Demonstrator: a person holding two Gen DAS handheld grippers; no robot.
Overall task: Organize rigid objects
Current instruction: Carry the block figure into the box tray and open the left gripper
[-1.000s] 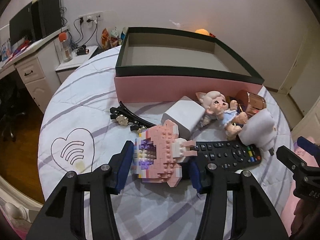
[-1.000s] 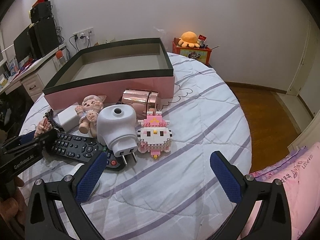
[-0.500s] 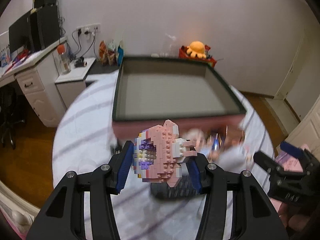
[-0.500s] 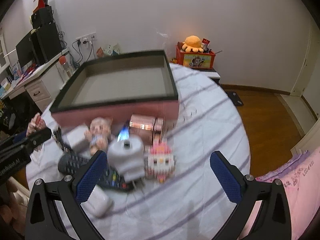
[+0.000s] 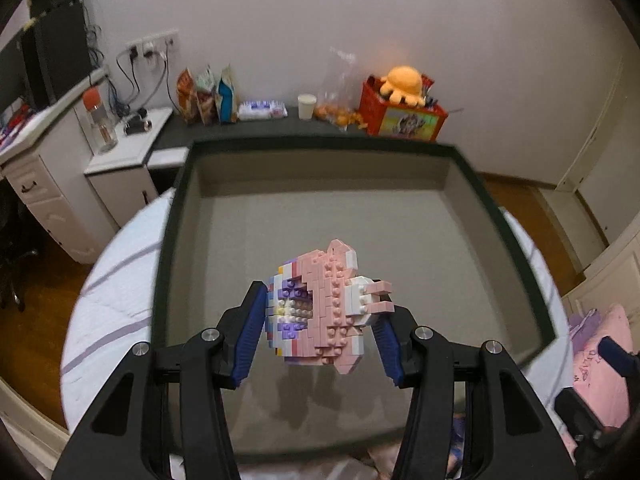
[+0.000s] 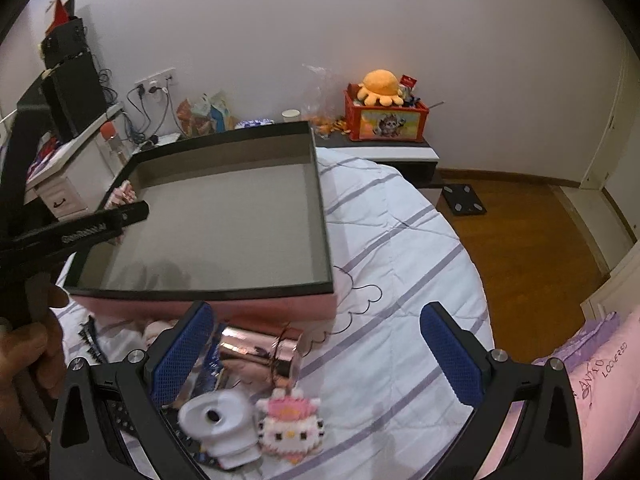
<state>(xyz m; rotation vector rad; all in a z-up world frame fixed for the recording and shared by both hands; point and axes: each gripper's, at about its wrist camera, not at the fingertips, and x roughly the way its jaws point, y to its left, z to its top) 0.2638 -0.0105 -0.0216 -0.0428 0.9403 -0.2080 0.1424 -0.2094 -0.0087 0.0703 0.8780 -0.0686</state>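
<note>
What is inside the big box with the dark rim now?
The box shows only its bare grey floor. The pink brick figure hangs above that floor, held by the left gripper. The near-left corner is hidden behind that gripper in the right wrist view.

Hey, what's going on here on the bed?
Someone is tidying small things into a box. The left claw grips a pink brick toy above the box's bare floor. The right claw hangs open over the remaining pile: a white plug, a brick kitty and a copper tube.
</note>
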